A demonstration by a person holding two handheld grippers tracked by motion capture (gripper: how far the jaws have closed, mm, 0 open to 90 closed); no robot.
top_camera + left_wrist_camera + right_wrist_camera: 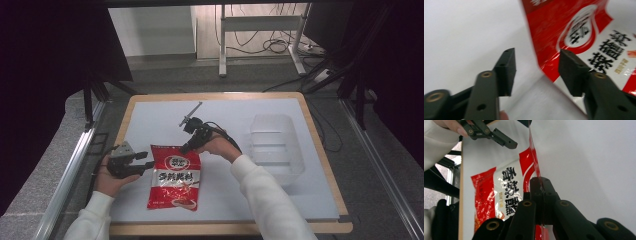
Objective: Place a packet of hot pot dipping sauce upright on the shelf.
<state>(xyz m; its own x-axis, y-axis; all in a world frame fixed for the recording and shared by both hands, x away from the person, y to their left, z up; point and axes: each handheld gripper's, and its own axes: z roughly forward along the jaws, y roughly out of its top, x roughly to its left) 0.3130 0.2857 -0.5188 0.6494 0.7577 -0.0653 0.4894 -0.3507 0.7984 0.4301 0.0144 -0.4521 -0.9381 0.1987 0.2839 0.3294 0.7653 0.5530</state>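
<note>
High view. Item: red snack bag point(174, 176), flat on the white table point(150, 120), near-left of centre. Your right gripper point(189, 147) sits at the bag's far right corner. Your left gripper point(148, 166) lies at the bag's left edge, near its far end. A clear plastic bin point(276, 145) stands to the right, well apart from the bag. Judged step: lift the bag by its far edge, the bin being the likely destination.

Left gripper view. Left gripper point(537, 68): jaws wide apart, nothing pinched. The bag's point(574, 32) left edge runs down between the pads and passes under the right-hand one, which overlaps the printed face. If you want a second hold, slide in until the film sits squarely between both pads before you close; otherwise draw clear so the pad doesn't drag the bag.

Right gripper view. Right gripper point(541, 182): jaws fully closed on the bag's thin sealed edge point(534, 155), which stands up out of the pads. The bite looks shallow, only the seam. Your left gripper point(499, 138) appears farther off, open above the bag. Lift slowly and straight so the film doesn't slip out, and keep the bag's weight hanging below the pinch while you carry it rightward.
</note>
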